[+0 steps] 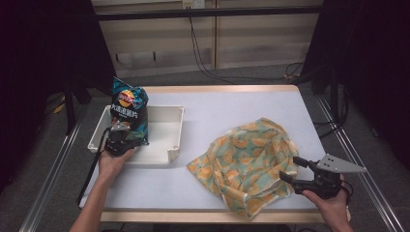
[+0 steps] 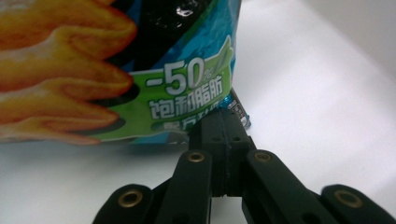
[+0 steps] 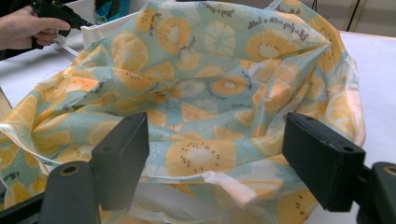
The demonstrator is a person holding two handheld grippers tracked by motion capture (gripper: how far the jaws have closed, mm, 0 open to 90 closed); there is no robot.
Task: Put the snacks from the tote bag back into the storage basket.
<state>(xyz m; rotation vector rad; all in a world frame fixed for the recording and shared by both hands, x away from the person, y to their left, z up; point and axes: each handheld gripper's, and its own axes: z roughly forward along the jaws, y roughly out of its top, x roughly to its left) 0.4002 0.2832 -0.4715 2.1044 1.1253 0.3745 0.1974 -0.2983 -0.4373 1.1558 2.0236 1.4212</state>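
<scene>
**Chip bag lifted from the tray, cloth bag waiting**

Over at the table's nine o'clock side, the left gripper has its jaws pressed together on the bottom corner seam of the chip bag. That pinch stands the bag upright over the white tray, probably so it can be carried out without crushing the chips; a grip on the flat seam spares the puffed body.

Toward four o'clock, the right gripper rests at the edge of the orange-print cloth bag, jaws spread wide and holding nothing. In the right gripper view the bag's mouth gapes just ahead of the jaws, so I judge this hand is placed to catch the rim and hold it open for the chips.

Counted: one chip bag, one tray, one cloth bag, two grippers on one table.
</scene>
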